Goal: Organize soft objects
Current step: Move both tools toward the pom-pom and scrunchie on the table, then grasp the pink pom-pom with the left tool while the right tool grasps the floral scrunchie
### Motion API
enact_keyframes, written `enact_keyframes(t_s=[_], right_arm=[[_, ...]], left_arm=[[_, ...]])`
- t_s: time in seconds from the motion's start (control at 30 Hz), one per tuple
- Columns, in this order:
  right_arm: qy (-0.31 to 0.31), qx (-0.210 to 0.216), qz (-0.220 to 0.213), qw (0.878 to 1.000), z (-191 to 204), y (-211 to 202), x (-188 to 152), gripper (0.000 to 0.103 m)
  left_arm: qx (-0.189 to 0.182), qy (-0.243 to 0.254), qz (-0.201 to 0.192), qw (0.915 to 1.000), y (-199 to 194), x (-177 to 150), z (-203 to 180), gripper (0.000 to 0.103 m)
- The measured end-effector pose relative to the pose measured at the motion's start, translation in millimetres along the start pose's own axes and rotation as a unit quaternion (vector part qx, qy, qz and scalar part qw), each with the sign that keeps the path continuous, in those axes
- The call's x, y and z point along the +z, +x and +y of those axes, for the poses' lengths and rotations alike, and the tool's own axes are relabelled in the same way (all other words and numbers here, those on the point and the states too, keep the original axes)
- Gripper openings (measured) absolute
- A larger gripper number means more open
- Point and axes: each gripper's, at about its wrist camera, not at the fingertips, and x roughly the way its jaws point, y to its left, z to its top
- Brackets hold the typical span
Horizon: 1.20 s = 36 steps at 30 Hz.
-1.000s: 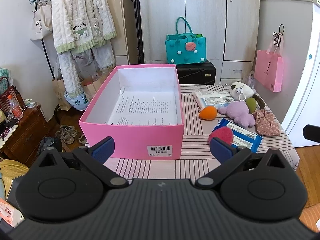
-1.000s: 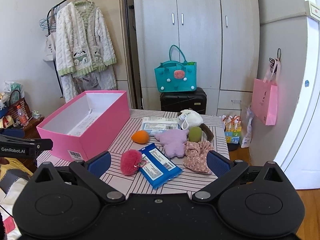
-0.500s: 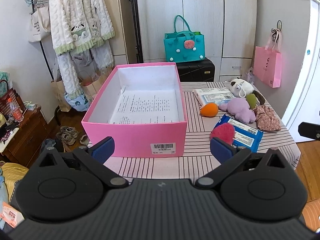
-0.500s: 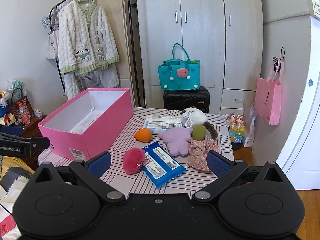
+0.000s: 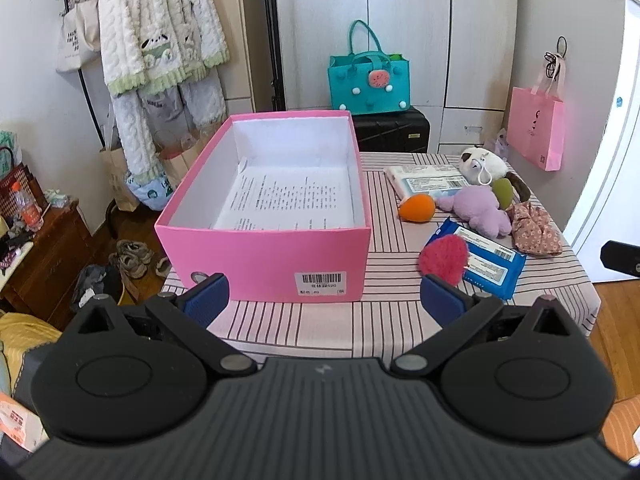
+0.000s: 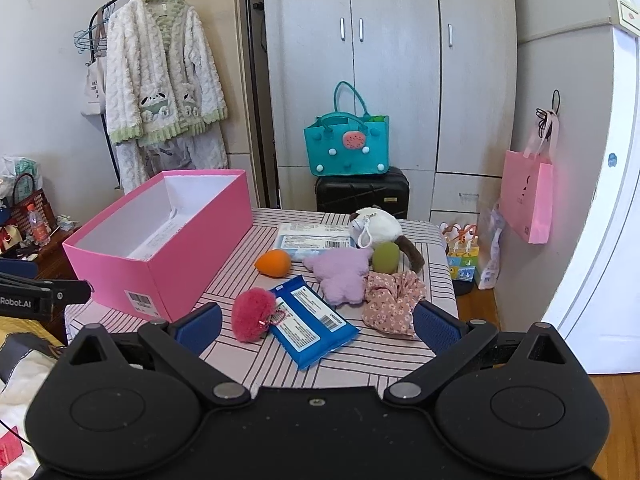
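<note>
While both grippers hang back at the near edge of the striped table [image 5: 384, 312], nothing is actually held yet. Left gripper [image 5: 324, 300] has its blue pads spread wide, lined up with the near end of the pink box [image 5: 264, 260], the one with the barcode sticker. Right gripper [image 6: 316, 322] is spread wide too and empty, pointed at the pile of soft stuff.

The box is open on top and sits on the left half of the table. Only thing inside is a printed sheet of paper [image 5: 288, 200] lying flat on the bottom.

All the soft things are out on the table to the right of the box:
- fuzzy pink pom-pom [image 6: 253, 314], closest to the grippers, touching the edge of a blue wipes pack [image 6: 314, 326]
- orange egg-shaped sponge [image 6: 273, 263], a bit farther back, just beside a white wipes pack [image 6: 316, 236]
- purple plush [image 6: 340, 274] in the middle of the bunch
- green sponge [image 6: 386, 258] right against the purple plush
- floral scrunchie [image 6: 392, 304] on the right side, touching the purple plush
- white and brown plush [image 6: 374, 226] at the far end, with a white clip loop hanging off it

In the right wrist view the left gripper's body pokes in from the left edge, near the box.
</note>
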Motion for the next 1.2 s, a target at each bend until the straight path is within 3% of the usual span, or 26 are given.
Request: enact_keyframes(t_s=[0.3,0.7,0.87,1.0,1.2], right_arm=[[-0.037,-0.022,0.009,0.999,4.8,2.5,1.3,0.103],[-0.034,0.020,0.015,0.999,-1.5,-5.9,1.3,0.103],[-0.034,0.035,0.011,0.999,-4.5,-8.7,4.2,0.103],[-0.040,0.045,-0.001,0.998,-8.0,-8.2,8.1,0.103],[-0.037,0.021,-0.011,0.999,-21.4,11.3,9.1,0.103]], left_arm=[[0.004,0.051,-0.011,0.9986,-12.3,1.9,-10.5,0.103],[-0.029,0.080,0.006,0.9963,-19.2,3.8,-12.7,0.103],[-0.025,0.086,0.004,0.9960,-17.9,6.6,-15.3,0.103],[-0.034,0.086,-0.027,0.9953,-20.3,7.4,-15.6,0.103],[-0.076,0.077,-0.071,0.9916,-9.2,11.4,-19.3,0.103]])
